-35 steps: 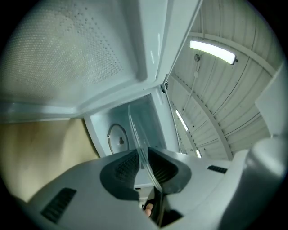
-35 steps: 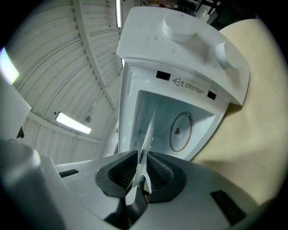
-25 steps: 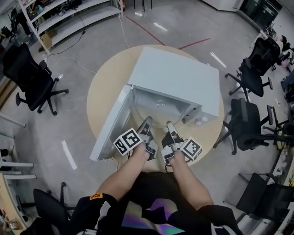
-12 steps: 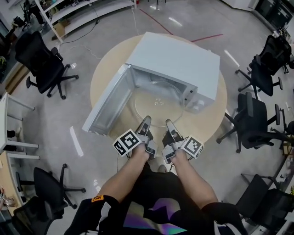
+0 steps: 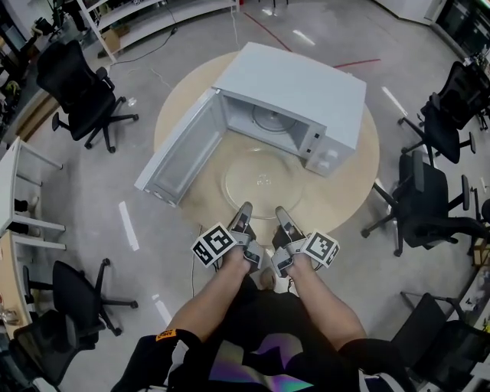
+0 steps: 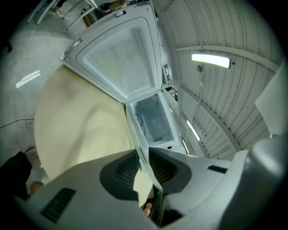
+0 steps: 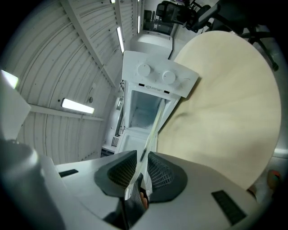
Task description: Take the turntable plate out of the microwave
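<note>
Left gripper (image 5: 243, 217) and right gripper (image 5: 282, 218) both clamp turntable plate (image 5: 260, 182) rim.
Plate has come clear of microwave (image 5: 298, 84), now over worktop (image 5: 180, 115); removal looks nearly done.

Black top (image 5: 253, 306), grey grippers (image 5: 245, 208), black-and-white marker cubes (image 5: 213, 245)

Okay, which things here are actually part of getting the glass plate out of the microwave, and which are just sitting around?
Part of the job:
- turntable plate, gripped at its near edge by the left gripper and right gripper
- microwave, its door open

Just around:
- round table
- office chairs
- shelving
</note>
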The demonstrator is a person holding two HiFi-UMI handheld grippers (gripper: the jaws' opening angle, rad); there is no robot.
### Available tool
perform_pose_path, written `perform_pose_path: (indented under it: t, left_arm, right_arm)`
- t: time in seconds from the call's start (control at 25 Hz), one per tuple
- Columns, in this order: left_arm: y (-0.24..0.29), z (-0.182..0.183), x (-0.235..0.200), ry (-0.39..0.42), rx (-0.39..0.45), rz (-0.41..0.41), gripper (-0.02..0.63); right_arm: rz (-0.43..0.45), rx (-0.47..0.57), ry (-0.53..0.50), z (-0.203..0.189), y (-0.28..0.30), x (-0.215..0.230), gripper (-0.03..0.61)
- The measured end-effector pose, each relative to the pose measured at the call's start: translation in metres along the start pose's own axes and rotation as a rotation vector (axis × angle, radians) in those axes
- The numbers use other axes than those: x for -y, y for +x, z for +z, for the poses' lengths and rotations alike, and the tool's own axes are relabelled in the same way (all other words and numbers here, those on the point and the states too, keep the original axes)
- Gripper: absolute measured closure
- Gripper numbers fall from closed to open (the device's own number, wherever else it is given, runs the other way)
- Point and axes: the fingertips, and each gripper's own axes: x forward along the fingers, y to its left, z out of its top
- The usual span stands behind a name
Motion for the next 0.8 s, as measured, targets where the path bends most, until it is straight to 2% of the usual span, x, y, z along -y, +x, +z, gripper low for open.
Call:
perform_pose_path:
  t: [0.12, 0.32, 0.4, 0.52, 0.68, 0.8]
  left_arm:
    - [-0.006, -0.010, -0.014, -0.019, -0.001, 0.018, 0.506]
    - [-0.010, -0.018, -0.035, -0.046, -0.002, 0.042, 0.503]
    - [-0.009, -0.020, -0.041, -0.051, -0.007, 0.050, 0.503]
    - [-0.008, -0.019, -0.047, -0.048, -0.012, 0.060, 0.503]
    - [-0.006, -0.018, -0.054, -0.043, -0.019, 0.072, 0.502]
    - [-0.004, -0.017, -0.059, -0.045, -0.025, 0.081, 0.500]
  right_arm:
    - [-0.059, -0.020, 0.019, -0.010, -0.010, 0.020, 0.503]
    - [-0.061, -0.041, 0.032, -0.021, -0.013, 0.033, 0.500]
    - [-0.091, -0.045, 0.038, -0.024, -0.014, 0.043, 0.500]
    - [-0.081, -0.045, 0.043, -0.026, -0.011, 0.046, 0.500]
    - [-0.119, -0.043, 0.056, -0.029, -0.010, 0.057, 0.500]
    - [-0.090, -0.042, 0.054, -0.029, -0.004, 0.056, 0.500]
